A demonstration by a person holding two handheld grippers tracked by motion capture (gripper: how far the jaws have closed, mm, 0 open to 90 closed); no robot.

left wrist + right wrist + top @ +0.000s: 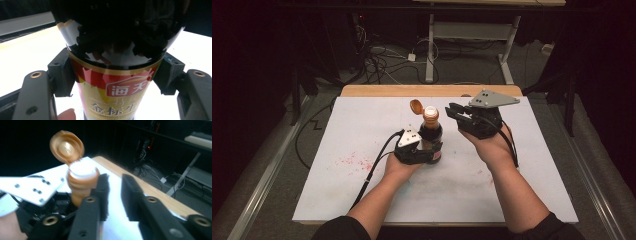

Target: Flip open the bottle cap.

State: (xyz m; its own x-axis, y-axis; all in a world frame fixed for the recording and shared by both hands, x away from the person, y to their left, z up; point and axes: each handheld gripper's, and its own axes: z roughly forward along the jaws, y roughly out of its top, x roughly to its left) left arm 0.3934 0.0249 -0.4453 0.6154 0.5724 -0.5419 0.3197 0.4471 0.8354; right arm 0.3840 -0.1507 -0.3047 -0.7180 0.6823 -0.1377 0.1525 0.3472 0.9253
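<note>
Stain (354, 161): pink speckles on the white board (512, 185), left of my hands, well apart from the work.
Left claw (426, 152): pinching the bottle (431, 134) low on its body; in the left gripper view both pads (61, 72) press the label from either side.
Bottle: upright near the middle of the board, dark sauce inside, red and gold label (117, 97) facing my left claw's camera.
Cap (416, 106): flipped open, hanging on its hinge to the upper left of the spout (430, 113); in the right gripper view it stands tilted above the pale spout top (82, 170).
Right claw (454, 111): held in the air just right of the bottle neck, jaws parted a little, nothing between them; in its own view the left jaw sits just in front of the neck (80, 187), not clamped on it.
Step in hand, my reading: the cap looks freshly opened and the right claw is off it.
How to do it well: keep the left pinch firm and level so the bottle does not rock; keep the right claw clear of the raised cap so a brush does not snap it back down; mind the full bottle near the open spout, any tilt could spill.
</note>
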